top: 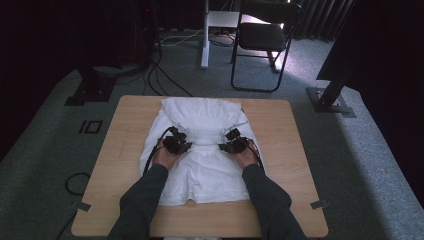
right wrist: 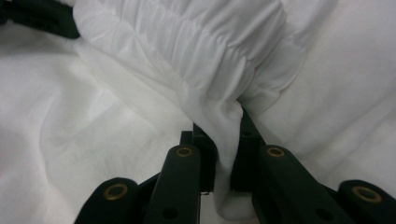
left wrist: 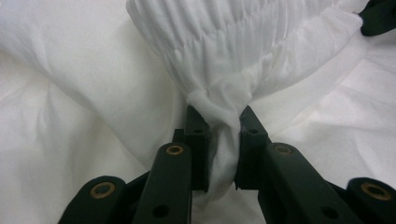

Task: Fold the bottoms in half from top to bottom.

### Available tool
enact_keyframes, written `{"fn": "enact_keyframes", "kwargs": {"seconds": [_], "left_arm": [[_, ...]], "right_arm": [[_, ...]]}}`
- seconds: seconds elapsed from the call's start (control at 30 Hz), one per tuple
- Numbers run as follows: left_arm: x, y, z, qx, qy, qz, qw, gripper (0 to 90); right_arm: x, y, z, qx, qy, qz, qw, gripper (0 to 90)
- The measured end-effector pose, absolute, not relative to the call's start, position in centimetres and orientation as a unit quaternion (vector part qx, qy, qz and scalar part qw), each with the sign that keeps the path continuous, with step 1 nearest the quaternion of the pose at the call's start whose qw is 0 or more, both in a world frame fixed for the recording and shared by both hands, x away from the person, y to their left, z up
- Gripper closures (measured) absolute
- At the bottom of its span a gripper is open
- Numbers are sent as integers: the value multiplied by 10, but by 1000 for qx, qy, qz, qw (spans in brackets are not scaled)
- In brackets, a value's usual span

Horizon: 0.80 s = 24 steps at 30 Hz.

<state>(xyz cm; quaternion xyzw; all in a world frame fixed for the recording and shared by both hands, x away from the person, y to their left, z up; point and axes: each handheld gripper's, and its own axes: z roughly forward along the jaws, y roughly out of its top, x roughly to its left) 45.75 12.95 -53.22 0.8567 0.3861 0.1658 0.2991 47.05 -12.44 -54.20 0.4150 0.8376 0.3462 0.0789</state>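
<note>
From the high view, you have one white garment (top: 202, 150) spread across the middle of the wooden tabletop (top: 120, 150), with your left claw (top: 176, 141) and right claw (top: 233, 142) both on its gathered band, one at each end, and one black chair (top: 262, 37) standing on the floor beyond. In the left gripper view, your left claw (left wrist: 223, 122) is clenched on a bunched end of the garment (left wrist: 93, 93)'s elastic band. In the right gripper view, your right claw (right wrist: 224, 127) likewise pinches a fold of the garment (right wrist: 116, 140) below the band.
</note>
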Motion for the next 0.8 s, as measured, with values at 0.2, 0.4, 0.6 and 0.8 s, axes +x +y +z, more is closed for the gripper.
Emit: {"fn": "enact_keyframes", "kwargs": {"seconds": [0.2,0.4,0.6,0.8], "left_arm": [[447,129,-507,860,363,184,308,812],[420,130,-440,834,333,239,370,816],[374,138,-397,817,297,250,428,814],[345,146,-435,841,291,206,406,808]], "right_arm": [[466,-130,-518,395,843,350,104,838],[443,-136,-459,359,827,391,184,842],[400,-149,-404,321,795,460,229,841],[364,-149,-437,301,822,441,199,839]]}}
